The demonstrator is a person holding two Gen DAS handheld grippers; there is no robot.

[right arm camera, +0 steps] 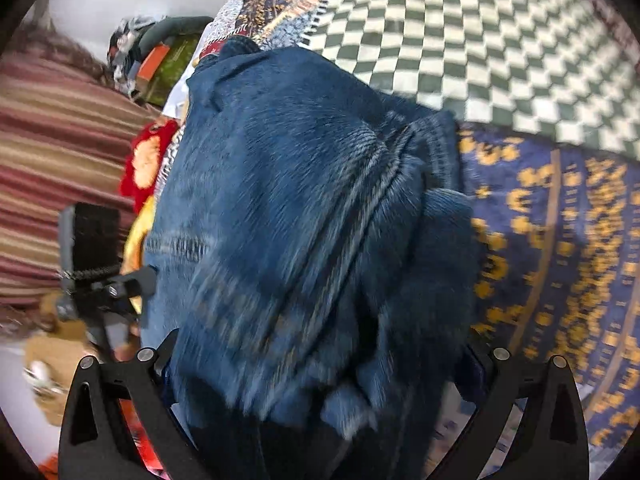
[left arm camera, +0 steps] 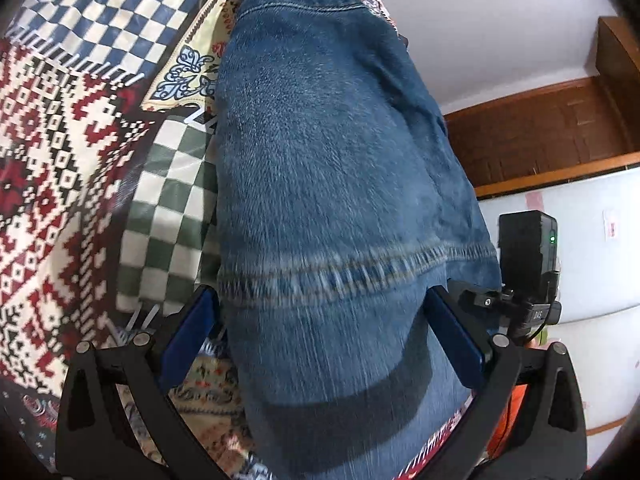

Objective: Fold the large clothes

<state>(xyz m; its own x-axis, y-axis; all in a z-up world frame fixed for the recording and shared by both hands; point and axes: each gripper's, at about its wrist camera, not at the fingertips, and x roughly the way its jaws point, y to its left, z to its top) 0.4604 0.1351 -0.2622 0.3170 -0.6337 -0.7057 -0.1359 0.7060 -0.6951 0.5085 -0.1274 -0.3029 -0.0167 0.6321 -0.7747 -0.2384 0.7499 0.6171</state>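
While you hold both tools over the patterned patchwork bedcover (left arm camera: 60, 168), the large blue denim garment (left arm camera: 332, 184) fills the middle of each wrist view. Your left gripper (left arm camera: 324, 320) has its two blue-padded fingers (left arm camera: 192, 336) spread wide, one on each side of a long denim panel with a stitched seam running across it; the cloth passes between them, and the pads seem beside it rather than pressed into it. Your right gripper (right arm camera: 320, 364) is mostly buried: bunched, creased denim (right arm camera: 304, 216) is heaped over the gap and hides both fingertips, so you cannot tell how those jaws stand. The black arms at the bottom sit wide apart. Under the garment lies the cover, with a green-and-white checked patch (right arm camera: 460, 40) and a dark blue patch with orange motifs (right arm camera: 560, 240). A striped maroon cloth (right arm camera: 52, 152) hangs at the left of the right view. Much of the denim is motion-blurred.
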